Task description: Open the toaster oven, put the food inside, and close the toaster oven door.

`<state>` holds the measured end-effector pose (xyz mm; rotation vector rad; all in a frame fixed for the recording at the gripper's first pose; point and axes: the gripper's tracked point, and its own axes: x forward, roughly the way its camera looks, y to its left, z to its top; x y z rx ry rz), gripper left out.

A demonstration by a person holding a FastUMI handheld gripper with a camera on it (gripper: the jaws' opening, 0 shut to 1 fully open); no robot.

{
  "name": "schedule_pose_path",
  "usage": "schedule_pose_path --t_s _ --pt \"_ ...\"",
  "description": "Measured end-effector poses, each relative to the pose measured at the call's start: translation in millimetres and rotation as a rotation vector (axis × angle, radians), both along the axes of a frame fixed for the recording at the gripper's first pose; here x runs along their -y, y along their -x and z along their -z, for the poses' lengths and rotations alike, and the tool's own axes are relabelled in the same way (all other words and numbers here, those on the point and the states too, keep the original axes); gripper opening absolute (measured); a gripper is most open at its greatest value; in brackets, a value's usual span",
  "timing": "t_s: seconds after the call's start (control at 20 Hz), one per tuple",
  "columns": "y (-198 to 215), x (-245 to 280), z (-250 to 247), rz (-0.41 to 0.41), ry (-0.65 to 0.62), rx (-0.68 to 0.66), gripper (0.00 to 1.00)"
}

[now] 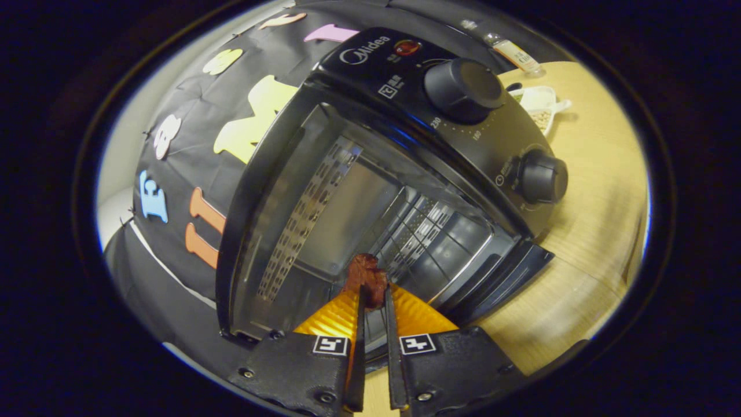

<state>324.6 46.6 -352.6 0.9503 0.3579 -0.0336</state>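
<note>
The toaster oven [370, 191] stood open on the wooden worktop [584, 231], its cavity gaping right ahead of the gripper [373, 298]. And the food was on its way in! A small, dark reddish-brown piece of food [366, 279], probably meat, sat clamped between the two fingers at their tips, poised at the mouth of the cavity, just over the wire rack [431, 237]. So the door-opening step looked done, and the loading step was in hand. The next move would call for carrying the piece deeper over the rack, parting the fingers to drop it, backing out, then swinging the door [503, 278] up shut. The door itself was hard to read, only a dark slab beside the rack toward the near edge of the worktop. Whether the food already touched the rack, I could not tell. Beyond the knobs [463, 90], near the worktop's far edge, a small white dish [541, 104] and a bottle [512, 52] were too small to make out.
</note>
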Motion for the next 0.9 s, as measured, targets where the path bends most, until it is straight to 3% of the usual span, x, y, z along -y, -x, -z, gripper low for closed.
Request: schedule_pose_path --t_s 0.15,0.4,0.5,0.6,0.9 --pt "4 1 -2 -0.001 0.13 -0.005 0.26" --pt "27 8 -25 0.002 0.426 0.012 0.88" --pt "40 8 -35 -0.008 0.569 0.027 1.0" --pt "57 5 -47 -0.005 0.67 0.04 1.0" --pt "124 -17 -42 -0.061 0.735 -0.027 1.0"
